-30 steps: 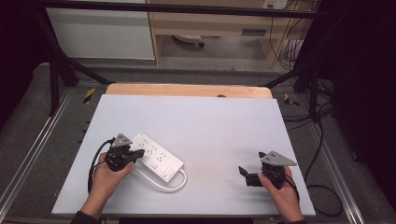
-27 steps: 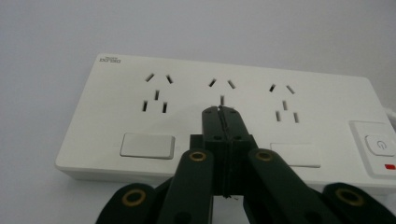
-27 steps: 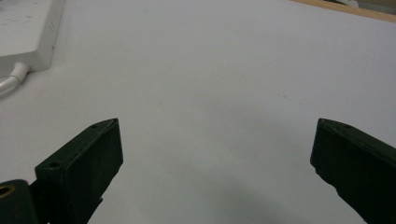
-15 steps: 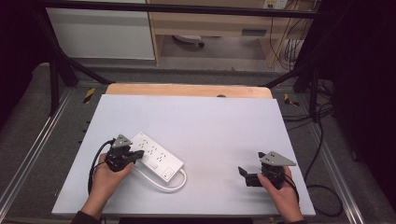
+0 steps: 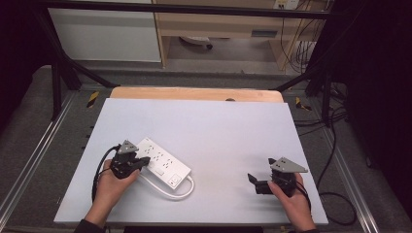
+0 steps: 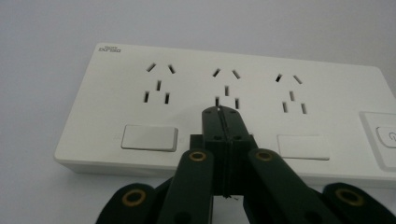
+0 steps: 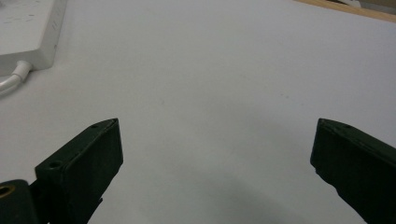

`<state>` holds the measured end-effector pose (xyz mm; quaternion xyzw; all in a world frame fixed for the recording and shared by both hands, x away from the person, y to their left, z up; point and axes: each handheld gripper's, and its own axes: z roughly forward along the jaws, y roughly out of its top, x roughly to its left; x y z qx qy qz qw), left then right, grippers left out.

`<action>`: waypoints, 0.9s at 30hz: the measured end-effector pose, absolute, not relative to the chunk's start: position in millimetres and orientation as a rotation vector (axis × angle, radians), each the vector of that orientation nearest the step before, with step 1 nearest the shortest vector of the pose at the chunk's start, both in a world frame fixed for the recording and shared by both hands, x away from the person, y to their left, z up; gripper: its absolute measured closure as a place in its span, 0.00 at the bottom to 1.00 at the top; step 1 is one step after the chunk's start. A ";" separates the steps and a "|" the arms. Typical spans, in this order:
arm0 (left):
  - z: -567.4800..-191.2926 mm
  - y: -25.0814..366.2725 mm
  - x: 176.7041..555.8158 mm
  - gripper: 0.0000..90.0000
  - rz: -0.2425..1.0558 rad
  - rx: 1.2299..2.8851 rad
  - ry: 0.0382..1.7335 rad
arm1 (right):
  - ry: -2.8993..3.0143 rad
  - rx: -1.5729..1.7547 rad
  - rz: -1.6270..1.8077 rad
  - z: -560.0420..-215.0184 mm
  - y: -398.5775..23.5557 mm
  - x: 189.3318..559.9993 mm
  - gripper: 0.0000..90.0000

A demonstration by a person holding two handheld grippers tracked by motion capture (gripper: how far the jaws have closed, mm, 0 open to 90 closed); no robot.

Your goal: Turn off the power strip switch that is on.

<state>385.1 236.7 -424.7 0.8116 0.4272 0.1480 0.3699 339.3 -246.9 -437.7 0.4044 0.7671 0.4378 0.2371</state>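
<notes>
Pressing with its jaws squeezed together and nothing between them, the left gripper [image 6: 222,112] rests its tip on the white power strip [image 5: 163,162], apparently at the middle switch; this looks like the switch-pushing step. Next comes a firm downward push. Farther right, the right gripper [image 5: 253,182] hovers spread over the bare table [image 5: 218,126].
</notes>
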 end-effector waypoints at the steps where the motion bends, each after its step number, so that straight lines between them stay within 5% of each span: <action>1: -424.7 236.7 385.1 1.00 0.379 2.082 1.096 | 2.103 1.109 1.200 -437.7 -246.9 339.3 0.03; 27: -425.6 238.3 386.6 1.00 0.364 2.069 1.103 | 2.112 1.110 1.196 -437.9 -245.7 338.8 0.03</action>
